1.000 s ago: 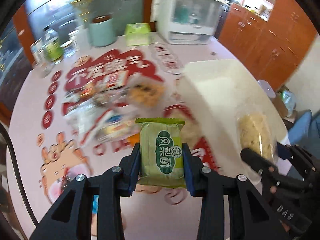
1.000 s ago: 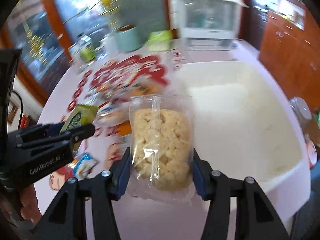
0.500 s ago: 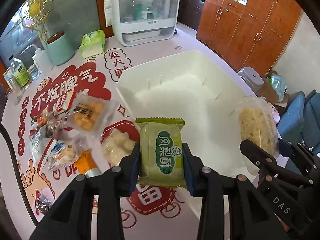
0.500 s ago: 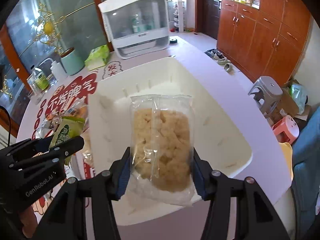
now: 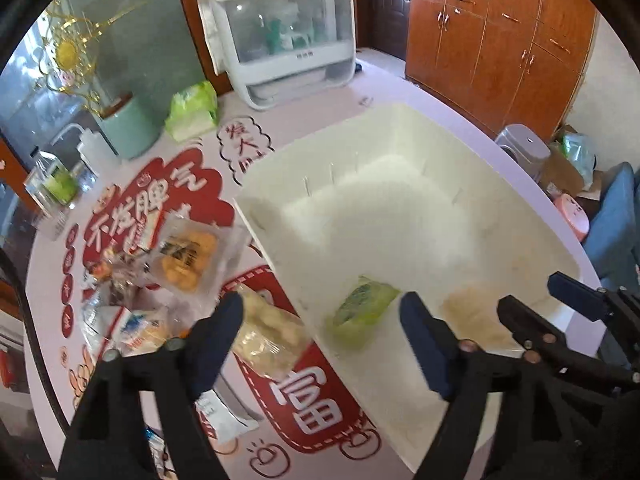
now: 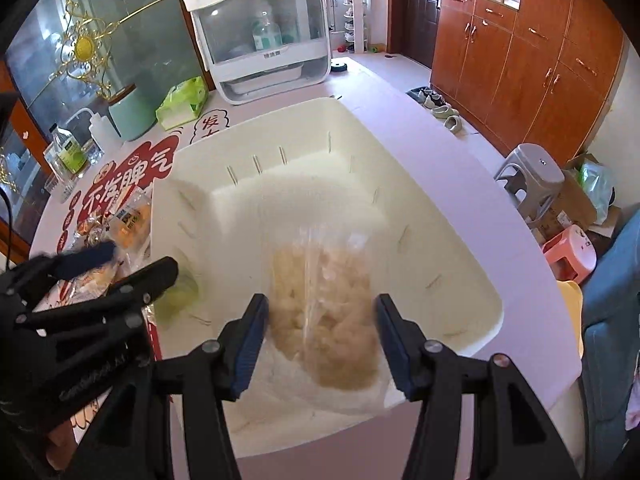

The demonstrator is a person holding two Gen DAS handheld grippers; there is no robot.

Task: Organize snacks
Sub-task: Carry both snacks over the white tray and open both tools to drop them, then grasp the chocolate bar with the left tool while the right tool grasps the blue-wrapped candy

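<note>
Two grippers hang over the white bin (image 6: 460, 216). The left gripper (image 5: 320, 320) is opening, jaws apart; the blurred green packet (image 5: 362, 306) lies free in the bin, low centre. The right gripper (image 6: 320, 332) flanks a smeared clear snack bag (image 6: 328, 300); grip unclear.

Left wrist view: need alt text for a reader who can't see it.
The left gripper's jaws are opening over a white bin, with a blurred green snack packet inside it, free of the pads. The right gripper enters at right by a pale packet; loose snacks lie on the table at left.
</note>
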